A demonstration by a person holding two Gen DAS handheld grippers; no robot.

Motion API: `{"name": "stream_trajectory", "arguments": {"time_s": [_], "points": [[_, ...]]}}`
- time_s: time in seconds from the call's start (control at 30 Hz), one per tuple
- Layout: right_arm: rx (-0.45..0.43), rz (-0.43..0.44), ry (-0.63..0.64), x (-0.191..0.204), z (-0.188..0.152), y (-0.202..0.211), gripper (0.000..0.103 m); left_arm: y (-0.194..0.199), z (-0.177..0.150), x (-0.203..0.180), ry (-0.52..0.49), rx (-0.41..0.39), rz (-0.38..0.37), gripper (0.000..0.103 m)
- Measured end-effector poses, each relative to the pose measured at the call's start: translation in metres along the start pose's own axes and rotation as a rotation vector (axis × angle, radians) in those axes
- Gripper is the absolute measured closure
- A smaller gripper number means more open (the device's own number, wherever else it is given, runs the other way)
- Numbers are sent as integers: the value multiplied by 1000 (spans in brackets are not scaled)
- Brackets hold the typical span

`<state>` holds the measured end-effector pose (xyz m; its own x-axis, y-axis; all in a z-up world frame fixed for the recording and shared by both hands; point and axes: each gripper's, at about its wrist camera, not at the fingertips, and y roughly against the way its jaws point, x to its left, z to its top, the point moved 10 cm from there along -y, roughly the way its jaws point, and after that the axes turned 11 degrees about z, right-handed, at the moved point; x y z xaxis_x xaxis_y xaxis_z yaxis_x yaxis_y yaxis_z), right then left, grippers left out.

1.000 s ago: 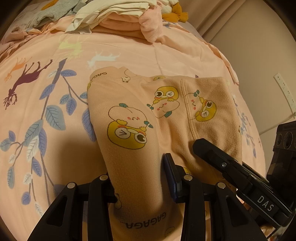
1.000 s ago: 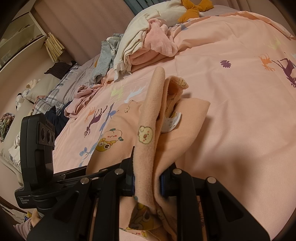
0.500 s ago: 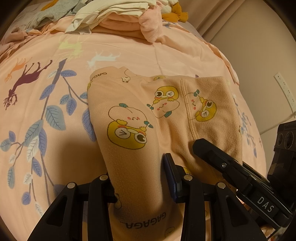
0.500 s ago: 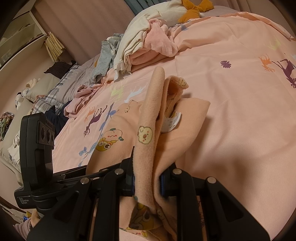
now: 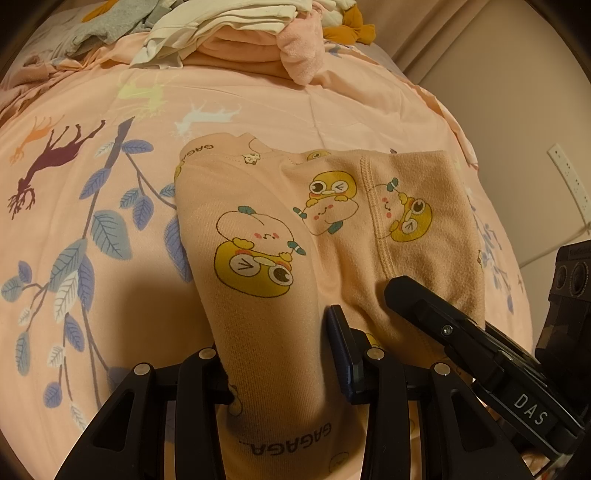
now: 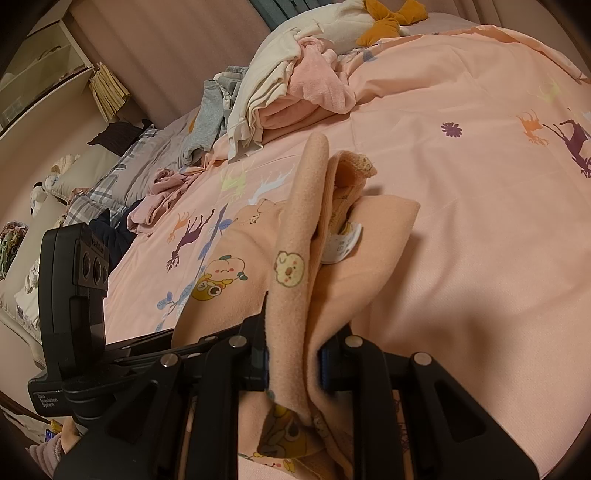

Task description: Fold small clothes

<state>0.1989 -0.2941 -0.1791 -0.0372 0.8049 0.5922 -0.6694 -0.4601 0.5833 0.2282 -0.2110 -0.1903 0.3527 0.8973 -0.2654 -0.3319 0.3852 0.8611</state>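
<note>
A small peach garment (image 5: pixel 280 236) printed with yellow cartoon figures lies partly folded on the pink bedspread (image 5: pixel 92 122). My left gripper (image 5: pixel 280 369) is shut on its near edge, which drapes between the fingers. My right gripper (image 6: pixel 293 365) is shut on a bunched, raised fold of the same garment (image 6: pixel 295 236), whose fleecy inside and white label (image 6: pixel 341 245) show. The right gripper also shows in the left wrist view (image 5: pixel 461 332), low on the right, lying on the garment's right side.
A heap of cream, pink and grey clothes (image 5: pixel 236 33) sits at the far side of the bed, also in the right wrist view (image 6: pixel 288 92). Pillows and more clothes (image 6: pixel 122 166) lie to the left. A wall with a socket strip (image 5: pixel 569 181) lies on the right.
</note>
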Motion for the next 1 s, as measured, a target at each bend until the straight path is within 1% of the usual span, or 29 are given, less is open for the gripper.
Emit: {"name": "stream_trajectory", "arguments": {"time_s": [0.7, 1.0], "points": [[-3, 7, 19, 3, 4, 3, 83, 3, 0, 3, -7, -5, 11, 65], [-9, 5, 32, 9, 3, 6, 84, 3, -1, 3, -8, -9, 15, 65]]}}
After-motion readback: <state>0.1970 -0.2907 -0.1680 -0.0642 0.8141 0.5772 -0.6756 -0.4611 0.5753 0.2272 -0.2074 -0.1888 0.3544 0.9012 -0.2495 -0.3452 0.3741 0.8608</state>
